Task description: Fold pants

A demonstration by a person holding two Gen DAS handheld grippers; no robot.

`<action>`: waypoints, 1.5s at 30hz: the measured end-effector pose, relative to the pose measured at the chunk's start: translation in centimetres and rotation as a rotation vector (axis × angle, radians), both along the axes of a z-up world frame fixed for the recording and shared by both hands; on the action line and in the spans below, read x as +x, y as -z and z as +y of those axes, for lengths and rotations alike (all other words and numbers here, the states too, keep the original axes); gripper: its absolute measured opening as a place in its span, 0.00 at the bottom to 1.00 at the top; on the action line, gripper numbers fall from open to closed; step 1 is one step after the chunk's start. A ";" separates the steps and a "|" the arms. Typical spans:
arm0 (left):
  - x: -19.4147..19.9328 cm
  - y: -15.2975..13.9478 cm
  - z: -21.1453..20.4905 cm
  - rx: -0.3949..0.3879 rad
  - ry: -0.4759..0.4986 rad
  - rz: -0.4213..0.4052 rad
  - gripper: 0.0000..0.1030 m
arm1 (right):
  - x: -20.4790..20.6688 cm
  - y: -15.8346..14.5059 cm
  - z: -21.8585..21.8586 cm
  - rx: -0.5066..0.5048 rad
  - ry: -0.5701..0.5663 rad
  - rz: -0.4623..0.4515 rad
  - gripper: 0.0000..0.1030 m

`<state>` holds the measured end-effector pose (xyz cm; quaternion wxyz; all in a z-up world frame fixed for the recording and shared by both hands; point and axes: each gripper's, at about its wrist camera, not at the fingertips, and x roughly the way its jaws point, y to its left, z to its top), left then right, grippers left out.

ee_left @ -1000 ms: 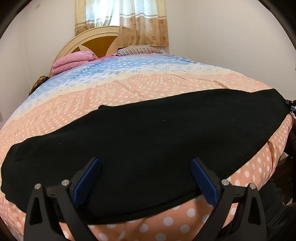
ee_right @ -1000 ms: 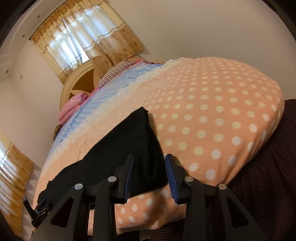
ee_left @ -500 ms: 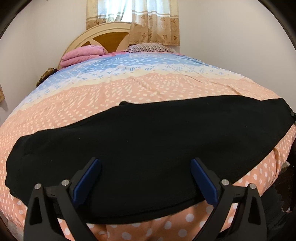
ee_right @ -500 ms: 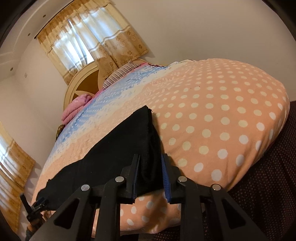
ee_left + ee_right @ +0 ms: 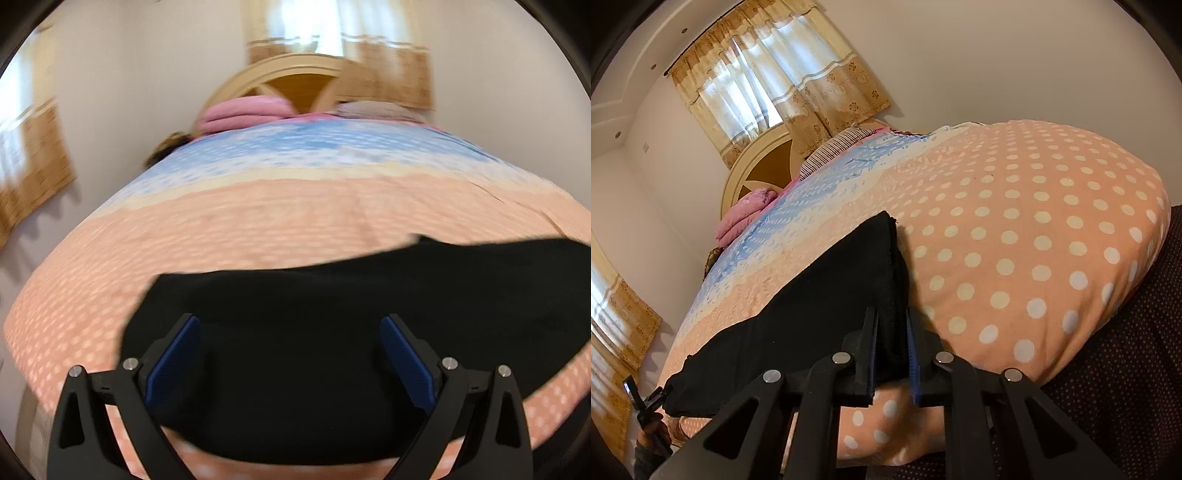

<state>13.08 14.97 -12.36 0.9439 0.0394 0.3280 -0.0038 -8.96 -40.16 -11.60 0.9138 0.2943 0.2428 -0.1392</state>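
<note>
Black pants (image 5: 332,332) lie flat across the near edge of a bed with a peach polka-dot cover (image 5: 258,221). My left gripper (image 5: 291,325) is open, its blue pads (image 5: 173,354) spread wide over the pants' left end. This view is motion-blurred. In the right wrist view the pants (image 5: 820,295) stretch away to the left. My right gripper (image 5: 891,332) is shut on the pants' right end near the bed's edge. The left gripper (image 5: 646,402) shows small at the pants' far end.
The bedcover (image 5: 1034,229) turns blue toward a wooden headboard (image 5: 306,81). A pink folded blanket (image 5: 243,114) and a striped pillow (image 5: 834,147) lie at the head. Curtained windows (image 5: 768,85) are behind. A dark dotted floor (image 5: 1126,369) lies at the right.
My right gripper closed on the pants' right end. My left gripper, still open, swung toward the pants' left end, so the pants now sit lower and further right in its view.
</note>
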 end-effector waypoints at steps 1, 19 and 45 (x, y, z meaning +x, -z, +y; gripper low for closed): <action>0.2 0.1 1.4 -0.016 -0.033 0.002 0.97 | 0.0 -0.1 0.0 -0.001 0.000 -0.003 0.13; 1.5 3.3 3.3 -0.020 -0.102 0.048 1.00 | 2.9 -7.4 8.3 -0.151 -0.149 -0.133 0.12; 1.5 3.2 3.8 -0.034 -0.101 0.047 1.00 | 13.1 -8.4 22.0 -0.202 -0.470 -0.142 0.12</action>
